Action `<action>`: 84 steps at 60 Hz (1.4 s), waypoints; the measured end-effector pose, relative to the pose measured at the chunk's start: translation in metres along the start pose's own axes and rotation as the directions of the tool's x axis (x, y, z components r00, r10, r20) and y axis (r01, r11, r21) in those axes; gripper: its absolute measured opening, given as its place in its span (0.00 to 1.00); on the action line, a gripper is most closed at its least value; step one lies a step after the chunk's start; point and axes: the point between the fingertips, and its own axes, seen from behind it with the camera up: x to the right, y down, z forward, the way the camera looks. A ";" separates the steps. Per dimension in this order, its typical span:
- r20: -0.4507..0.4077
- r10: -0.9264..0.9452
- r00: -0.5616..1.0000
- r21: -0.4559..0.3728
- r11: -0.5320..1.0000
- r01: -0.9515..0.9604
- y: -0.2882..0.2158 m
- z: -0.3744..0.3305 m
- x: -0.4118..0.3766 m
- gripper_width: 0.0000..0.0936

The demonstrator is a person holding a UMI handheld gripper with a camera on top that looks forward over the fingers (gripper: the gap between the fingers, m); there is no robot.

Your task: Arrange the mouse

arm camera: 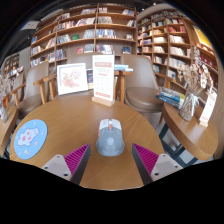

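Observation:
A pale grey-blue mouse (110,138) lies on the round wooden table (70,118), just ahead of my gripper (112,160) and in line with the gap between its fingers. My fingers stand wide apart, with the pink pads (78,158) on either side and bare wood between them. Neither finger touches the mouse. A round light-blue mat (29,139) lies on the table to the left of the left finger.
A standing sign card (103,82) and a picture board (71,77) stand at the table's far side. Chairs (143,85) ring the table. Tall bookshelves (95,30) fill the background. A second table with items (193,108) is to the right.

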 end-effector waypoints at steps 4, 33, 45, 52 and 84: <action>0.000 0.004 1.000 -0.008 1.000 -0.004 -0.003 0.011 0.002 0.91; 0.025 0.021 0.999 -0.041 0.999 -0.020 -0.026 0.058 -0.004 0.90; 0.040 -0.004 0.999 -0.036 0.999 0.005 -0.032 0.065 -0.008 0.60; 0.043 -0.016 0.999 -0.056 0.998 0.018 -0.033 0.066 -0.010 0.48; 0.234 -0.058 0.971 0.069 0.997 0.043 -0.124 -0.054 -0.203 0.45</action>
